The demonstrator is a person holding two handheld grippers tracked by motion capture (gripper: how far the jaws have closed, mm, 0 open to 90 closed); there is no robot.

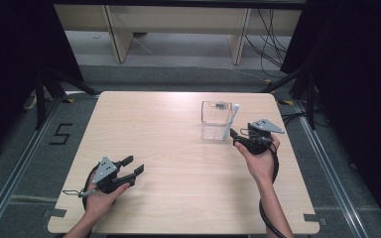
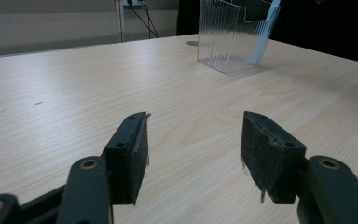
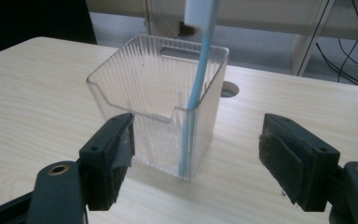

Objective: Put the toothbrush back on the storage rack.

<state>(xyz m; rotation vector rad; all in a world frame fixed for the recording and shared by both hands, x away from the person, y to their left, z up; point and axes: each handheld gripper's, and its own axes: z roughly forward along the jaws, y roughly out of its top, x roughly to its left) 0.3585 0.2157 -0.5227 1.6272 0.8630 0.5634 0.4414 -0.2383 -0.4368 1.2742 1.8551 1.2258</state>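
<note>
- Table (image 1: 178,163) of pale wood grain carries a clear ribbed plastic holder (image 1: 215,120), square and open-topped, standing upright on its far right part.
- In that holder leans a light blue plastic toothbrush (image 1: 231,121); its foot rests in the holder's near right corner in your right gripper view, and its head rises above the rim.
- Your right gripper (image 1: 239,139) sits just beside the holder on the near right side, with your hand wrapped round its body.
- From the right gripper view, its jaws stand wide apart and have nothing between the pads; the holder (image 3: 161,100) and toothbrush (image 3: 196,100) lie just beyond them, untouched.
- Your left gripper (image 1: 133,165) rests low over the near left part of the table, well apart from the holder.
- Its jaws are also spread wide, with bare table showing between the black pads (image 2: 135,158) in the left gripper view.
- Beyond the table's far edge, pale wooden furniture legs (image 1: 119,37) stand on the grey floor.
</note>
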